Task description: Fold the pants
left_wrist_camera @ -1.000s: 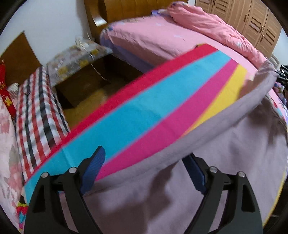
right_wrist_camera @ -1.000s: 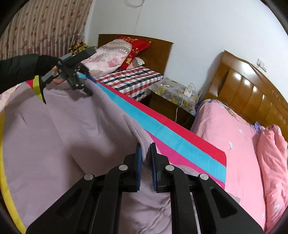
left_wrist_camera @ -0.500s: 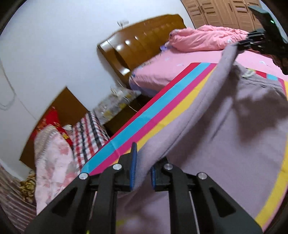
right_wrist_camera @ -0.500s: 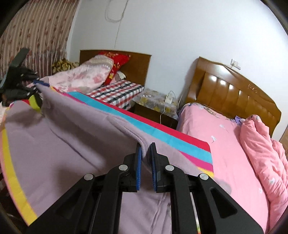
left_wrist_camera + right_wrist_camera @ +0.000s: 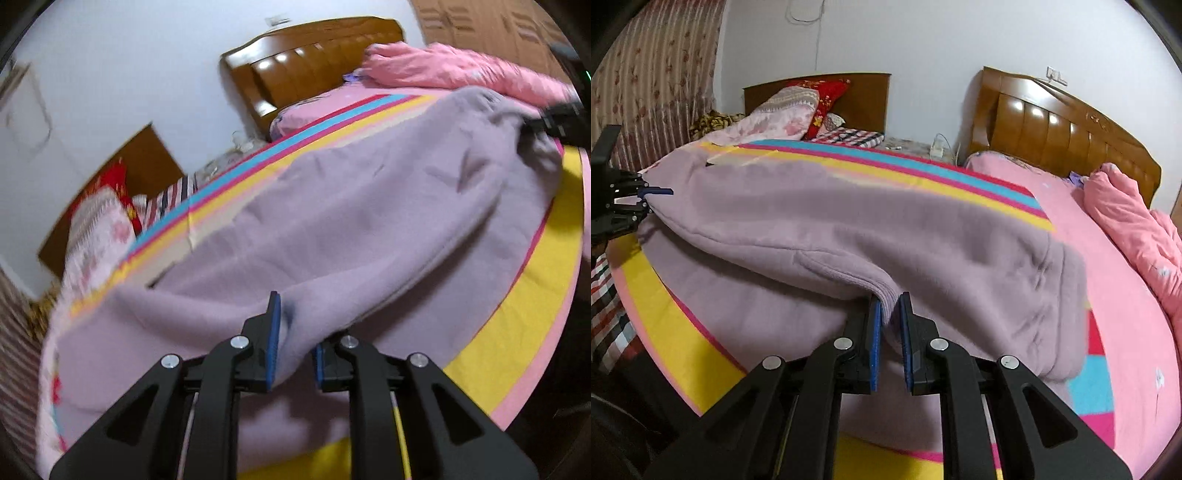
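striped sheet: pink, yellow, blue, red bands | wooden headboard at white wall | pink quilt bunched beside it | red pillow and floral pillow on second bed | patterned curtain

Bed with pink sheet and wooden headboard, striped blanket in red, blue, pink and yellow spread across it, mauve pants draped over the blanket, crumpled pink quilt lying near the headboard
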`<state>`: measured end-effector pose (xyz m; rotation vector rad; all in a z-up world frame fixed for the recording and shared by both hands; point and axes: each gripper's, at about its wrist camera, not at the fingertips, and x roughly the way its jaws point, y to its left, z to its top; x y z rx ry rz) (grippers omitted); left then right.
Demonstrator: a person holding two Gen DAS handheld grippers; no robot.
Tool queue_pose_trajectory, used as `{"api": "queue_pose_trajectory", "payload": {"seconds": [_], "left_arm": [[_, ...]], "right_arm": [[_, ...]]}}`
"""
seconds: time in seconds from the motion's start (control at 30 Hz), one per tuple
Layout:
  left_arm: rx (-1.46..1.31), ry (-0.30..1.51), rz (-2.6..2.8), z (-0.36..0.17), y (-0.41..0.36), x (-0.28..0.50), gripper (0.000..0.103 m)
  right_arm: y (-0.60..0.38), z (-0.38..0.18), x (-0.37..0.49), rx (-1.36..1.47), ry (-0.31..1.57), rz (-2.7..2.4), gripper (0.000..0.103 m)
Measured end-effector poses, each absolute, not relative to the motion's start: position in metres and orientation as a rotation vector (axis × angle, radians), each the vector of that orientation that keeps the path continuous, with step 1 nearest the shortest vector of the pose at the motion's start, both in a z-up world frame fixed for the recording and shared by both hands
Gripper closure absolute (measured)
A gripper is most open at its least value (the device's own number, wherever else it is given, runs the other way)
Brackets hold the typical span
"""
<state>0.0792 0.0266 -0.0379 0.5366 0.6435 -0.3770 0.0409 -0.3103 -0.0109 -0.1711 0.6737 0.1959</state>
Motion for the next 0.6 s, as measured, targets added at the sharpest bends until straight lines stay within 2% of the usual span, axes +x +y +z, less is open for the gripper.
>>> {"api": "queue_pose_trajectory", "payload": {"seconds": [0.03, 0.07, 0.1, 0.13, 0.17, 0.2, 0.23, 0.27, 0.3, 0.47, 0.6], "left_arm": [[0.510, 0.647, -0.370, -0.038, 0.026, 0.079, 0.086], [0.468, 0.654, -0.357, -0.038, 0.028, 0.079, 0.085], [0.436, 0.665, -0.351, -0.038, 0.029, 0.077, 0.083], [0.408, 0.670, -0.342, -0.038, 0.029, 0.074, 0.077], [0.385, 0.674, -0.335, -0.038, 0.030, 0.073, 0.072], [0.354, 0.679, -0.324, -0.037, 0.033, 0.072, 0.056], [0.299, 0.687, -0.311, -0.038, 0.037, 0.067, 0.033], [0.257, 0.693, -0.297, -0.037, 0.041, 0.063, 0.023], [0.203, 0.703, -0.286, -0.037, 0.047, 0.060, 0.017], [-0.117, 0.801, -0.382, -0.040, 0.068, 0.050, 0.017], [-0.281, 0.820, -0.445, -0.038, 0.072, 0.051, 0.018]], "right_arm": [[-0.312, -0.011, 0.041, -0.154, 0.673, 0.191, 0.090], [-0.313, -0.012, 0.041, -0.136, 0.685, 0.181, 0.085], [-0.314, -0.012, 0.042, -0.134, 0.701, 0.169, 0.073], [-0.313, -0.012, 0.039, -0.140, 0.710, 0.152, 0.065], [-0.312, -0.011, 0.034, -0.137, 0.704, 0.149, 0.049], [-0.316, -0.008, 0.031, -0.117, 0.695, 0.155, 0.032], [-0.319, -0.008, 0.024, -0.090, 0.685, 0.163, 0.026], [-0.325, -0.007, 0.014, -0.029, 0.675, 0.177, 0.025], [-0.333, -0.009, 0.009, 0.023, 0.674, 0.186, 0.025], [-0.377, -0.025, -0.002, 0.466, 0.707, 0.245, 0.030], [-0.393, -0.025, 0.008, 0.598, 0.690, 0.189, 0.034]]}}
